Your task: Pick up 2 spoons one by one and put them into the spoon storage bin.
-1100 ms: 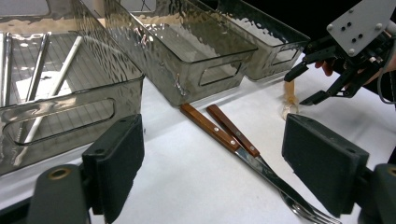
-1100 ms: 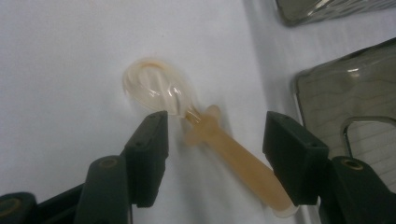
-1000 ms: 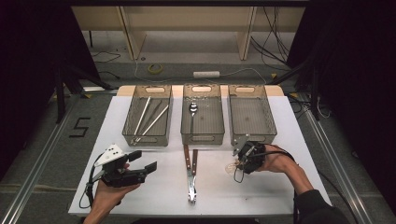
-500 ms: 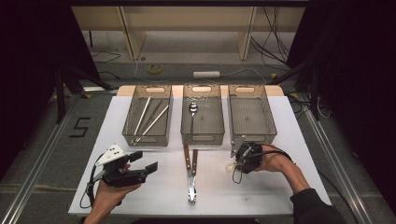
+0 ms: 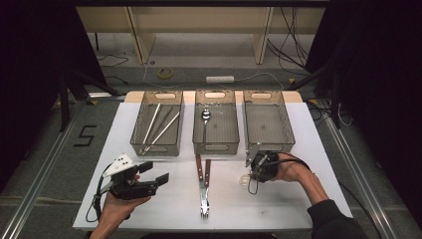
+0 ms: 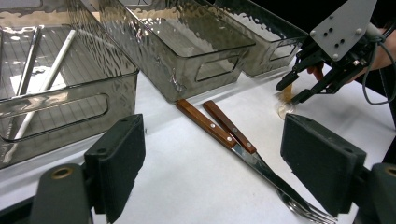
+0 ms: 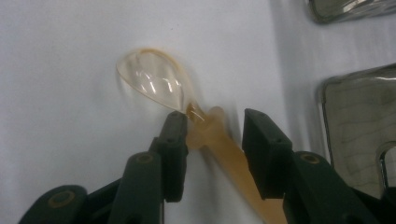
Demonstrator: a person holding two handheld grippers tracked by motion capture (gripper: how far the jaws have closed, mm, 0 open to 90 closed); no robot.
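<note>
The clear amber spoon (image 7: 154, 84) lies on the white table (image 5: 308, 149), handle running between the right gripper (image 7: 212, 128) jaws, which have just been closing; one pad touches, the other shows a gap. Handle's end is cut off. Left gripper (image 6: 210, 163) is spread, nothing inside. The room around is dark.

Three bins and some cutlery on my white table (image 5: 318, 199)

Ahead of me stand three smoky clear plastic bins side by side: the left bin (image 5: 141, 141) holds long pale and metal sticks (image 5: 160, 128), the middle bin (image 5: 215, 145) a steel spoon (image 5: 205, 118), the right bin (image 5: 286, 138) nothing I can make out. Two wooden-handled utensils (image 5: 203, 184) lie together before the middle bin.
</note>
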